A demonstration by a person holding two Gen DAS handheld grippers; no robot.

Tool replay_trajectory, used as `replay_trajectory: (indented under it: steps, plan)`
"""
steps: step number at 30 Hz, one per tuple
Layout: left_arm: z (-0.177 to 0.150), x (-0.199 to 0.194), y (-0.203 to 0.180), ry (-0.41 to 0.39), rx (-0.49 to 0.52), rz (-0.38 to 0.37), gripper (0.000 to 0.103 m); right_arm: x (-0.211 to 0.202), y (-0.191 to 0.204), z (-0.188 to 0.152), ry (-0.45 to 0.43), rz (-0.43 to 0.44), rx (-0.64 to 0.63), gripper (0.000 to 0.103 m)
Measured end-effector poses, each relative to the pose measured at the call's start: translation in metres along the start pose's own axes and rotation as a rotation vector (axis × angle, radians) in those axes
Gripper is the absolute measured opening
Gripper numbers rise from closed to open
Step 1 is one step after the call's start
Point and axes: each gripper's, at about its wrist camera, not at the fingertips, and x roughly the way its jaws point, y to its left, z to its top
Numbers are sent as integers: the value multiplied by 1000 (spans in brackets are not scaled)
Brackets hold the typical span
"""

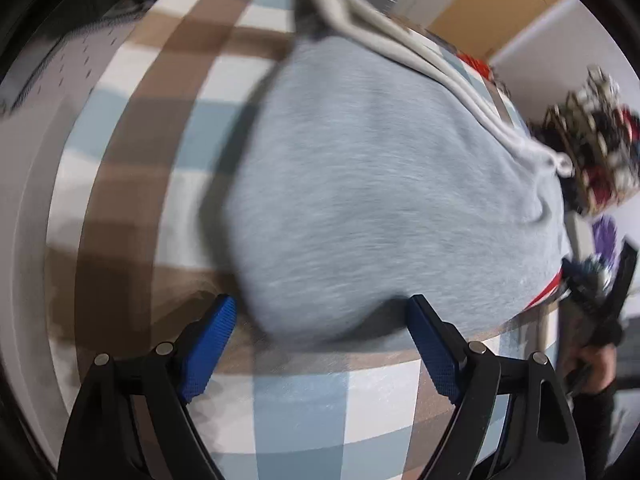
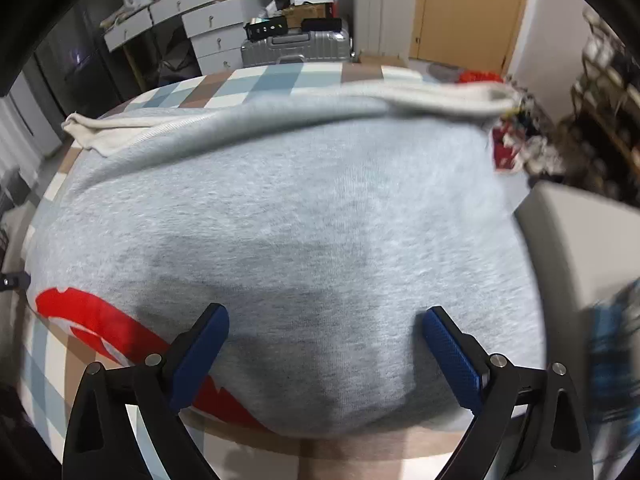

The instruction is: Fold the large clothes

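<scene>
A light grey sweatshirt (image 1: 384,184) lies folded on a checked cloth (image 1: 132,128) of brown, blue and white. Cream ribbed trim (image 1: 404,52) runs along its far edge. In the right wrist view the same sweatshirt (image 2: 304,216) fills the middle, with a red print (image 2: 92,316) showing at its lower left. My left gripper (image 1: 322,316) hangs open over the sweatshirt's near edge, nothing between its blue pads (image 1: 210,348). My right gripper (image 2: 326,324) is open above the grey fabric, also holding nothing. The right gripper's black body (image 1: 612,300) and a hand show at the left wrist view's right edge.
A silver suitcase (image 2: 296,48), white drawers (image 2: 208,24) and a wooden door (image 2: 472,8) stand beyond the table. A cluttered rack (image 1: 596,148) and a grey box (image 2: 580,248) are at the right. Bare checked cloth lies left of the sweatshirt.
</scene>
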Motion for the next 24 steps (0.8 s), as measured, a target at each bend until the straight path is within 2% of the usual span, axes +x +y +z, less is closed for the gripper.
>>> replay_trajectory:
  steps: [2, 5, 6, 7, 9, 10, 15, 17, 18, 21, 24]
  plan:
    - [1, -3, 18, -5, -49, -21, 84, -5, -13, -3, -39, 45, 71, 99]
    - [4, 0, 41, 14, -109, -128, 84, -21, -27, -15, -97, 98, 176, 99]
    - [6, 3, 50, 17, -146, -188, 85, -31, -28, -23, -127, 143, 221, 100]
    - [6, 0, 54, -8, -158, -217, 87, -40, -25, -31, -146, 183, 244, 100]
    - [13, 1, 59, -25, -168, -299, 87, -60, -8, -51, -191, 317, 220, 100]
    - [16, 4, 59, -19, -167, -332, 87, -70, 1, -58, -212, 350, 204, 100]
    - [25, 8, 44, -51, -114, -350, 85, -92, 21, -89, -285, 467, 228, 102]
    - [31, 12, 36, -21, -85, -343, 58, -89, 27, -86, -264, 457, 205, 102]
    - [17, 13, 29, -6, -78, -335, 31, -88, 27, -86, -266, 441, 187, 102]
    - [3, 3, 31, -28, -49, -315, 25, -83, 30, -94, -261, 440, 167, 102]
    - [-6, -5, 19, -45, -11, -281, 20, -72, 27, -106, -201, 442, 199, 102]
